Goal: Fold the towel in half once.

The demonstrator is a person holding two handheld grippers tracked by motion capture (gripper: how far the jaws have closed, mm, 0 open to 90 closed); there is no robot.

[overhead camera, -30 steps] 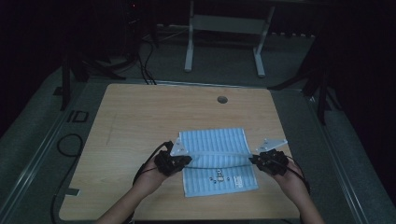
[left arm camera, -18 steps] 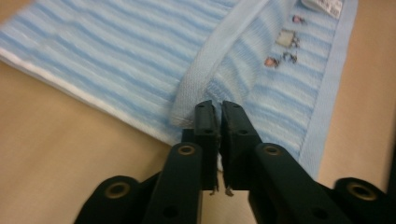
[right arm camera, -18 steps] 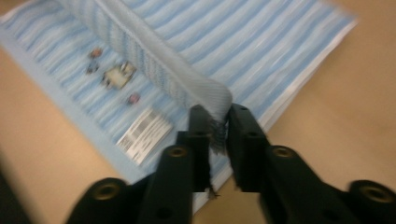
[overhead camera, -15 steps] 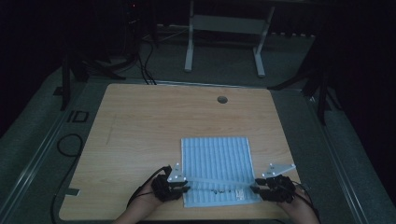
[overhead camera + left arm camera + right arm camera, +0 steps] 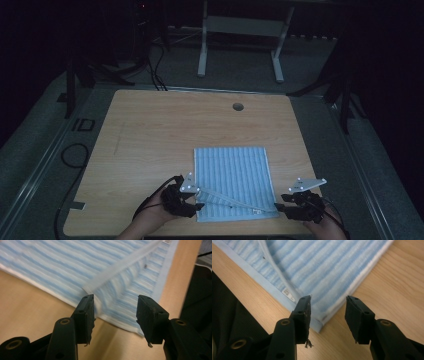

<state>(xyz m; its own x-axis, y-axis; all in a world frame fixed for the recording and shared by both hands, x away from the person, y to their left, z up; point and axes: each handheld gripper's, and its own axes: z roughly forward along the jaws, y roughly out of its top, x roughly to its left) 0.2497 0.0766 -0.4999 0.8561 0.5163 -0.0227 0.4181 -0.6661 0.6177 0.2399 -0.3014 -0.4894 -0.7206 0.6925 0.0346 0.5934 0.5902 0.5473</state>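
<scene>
Striped towel (image 5: 234, 182) flat on bench (image 5: 150, 145), lower centre of frame. Left tongs (image 5: 192, 200) and right tongs (image 5: 281, 207) both released, flanking near corners, likely after spreading it smooth.

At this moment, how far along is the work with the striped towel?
Done: the blue striped towel lies spread on the table. In hand: the left gripper and right gripper sit at its two near corners, jaws open, gripping nothing; a folded strip slants across the near part. Left: probably flattening that strip, or the next fold.
</scene>
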